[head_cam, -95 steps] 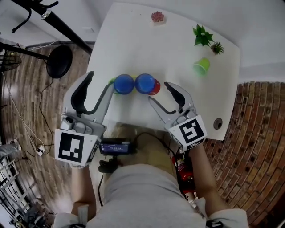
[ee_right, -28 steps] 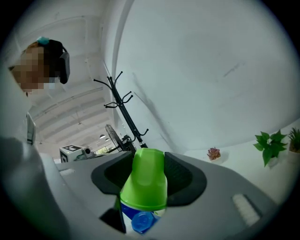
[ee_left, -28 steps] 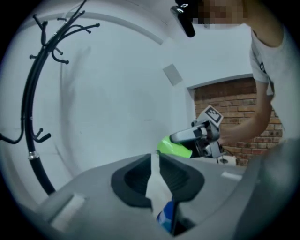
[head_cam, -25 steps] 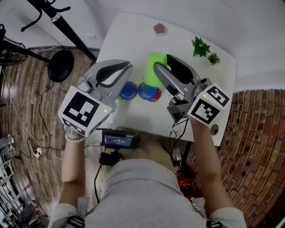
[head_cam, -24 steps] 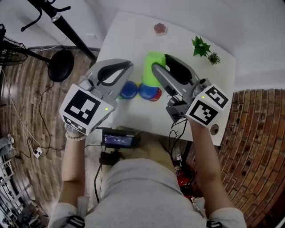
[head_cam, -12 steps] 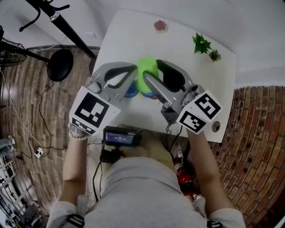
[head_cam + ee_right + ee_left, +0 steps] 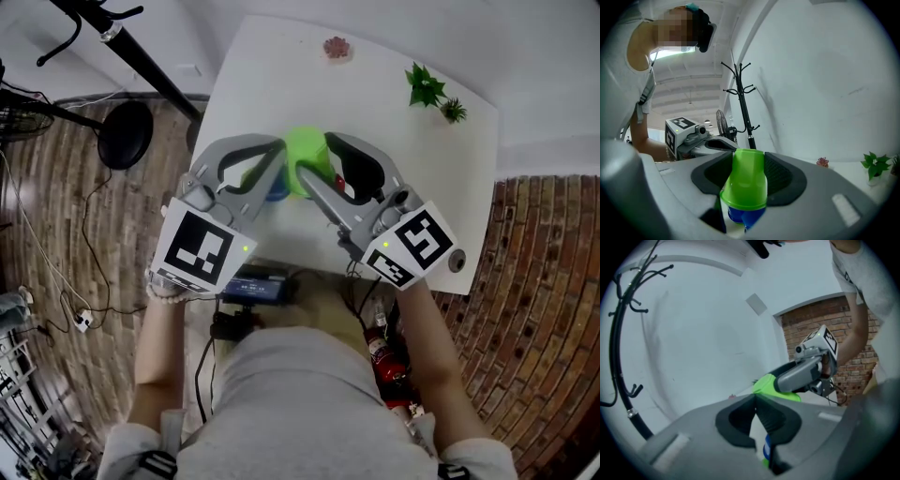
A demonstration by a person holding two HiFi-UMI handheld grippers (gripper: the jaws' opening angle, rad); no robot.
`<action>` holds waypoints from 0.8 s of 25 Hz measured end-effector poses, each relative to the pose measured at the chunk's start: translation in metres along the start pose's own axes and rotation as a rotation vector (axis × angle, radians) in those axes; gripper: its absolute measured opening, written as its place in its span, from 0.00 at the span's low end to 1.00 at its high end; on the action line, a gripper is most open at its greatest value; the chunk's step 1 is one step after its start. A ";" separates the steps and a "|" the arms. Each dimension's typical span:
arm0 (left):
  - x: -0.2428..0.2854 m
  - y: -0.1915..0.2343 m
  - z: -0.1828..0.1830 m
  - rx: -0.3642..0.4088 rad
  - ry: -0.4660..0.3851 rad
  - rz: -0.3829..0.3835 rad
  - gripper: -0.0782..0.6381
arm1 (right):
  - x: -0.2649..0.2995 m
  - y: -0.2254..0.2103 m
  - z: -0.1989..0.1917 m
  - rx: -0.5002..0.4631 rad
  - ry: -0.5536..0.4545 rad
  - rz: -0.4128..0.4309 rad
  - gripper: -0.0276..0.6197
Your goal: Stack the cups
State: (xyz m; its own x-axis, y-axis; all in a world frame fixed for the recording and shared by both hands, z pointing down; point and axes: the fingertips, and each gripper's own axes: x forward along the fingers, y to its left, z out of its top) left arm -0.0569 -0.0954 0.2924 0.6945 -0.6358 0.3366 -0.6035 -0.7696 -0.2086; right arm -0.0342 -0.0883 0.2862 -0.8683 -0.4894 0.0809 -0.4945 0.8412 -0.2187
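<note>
Marker cubes sit nearest you, by the front edge of the white table. Just ahead, your left gripper has its jaws pressed together, with nothing visibly pinched at the tips. A second ago they stood slightly apart.

Your right gripper pinches the green cup by its sides, mouth down, with a pad on each wall. The left tips sit just beside it on its left.

The green cup hangs directly over a blue cup near the table's front. In the right gripper view the green rim covers the blue cup's top. I can't tell whether it's seated or only hovering.

Diff:
- A second ago you held the green cup farther out, beyond the blue cups. It has now come back toward you, over them.
- In the earliest frame it lay on its side far right by the plants, and both grippers were spread and empty.

Farther out, the plants and the pink ornament at the far edge haven't moved.
</note>
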 end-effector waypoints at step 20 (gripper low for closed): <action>-0.011 0.001 0.000 0.039 -0.033 0.070 0.10 | 0.005 0.014 -0.014 -0.105 -0.022 0.001 0.37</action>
State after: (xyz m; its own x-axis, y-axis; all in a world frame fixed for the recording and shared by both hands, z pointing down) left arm -0.0650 -0.0888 0.2881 0.6637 -0.6895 0.2900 -0.6358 -0.7243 -0.2669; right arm -0.0457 -0.0757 0.2967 -0.8684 -0.4923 0.0593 -0.4958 0.8607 -0.1158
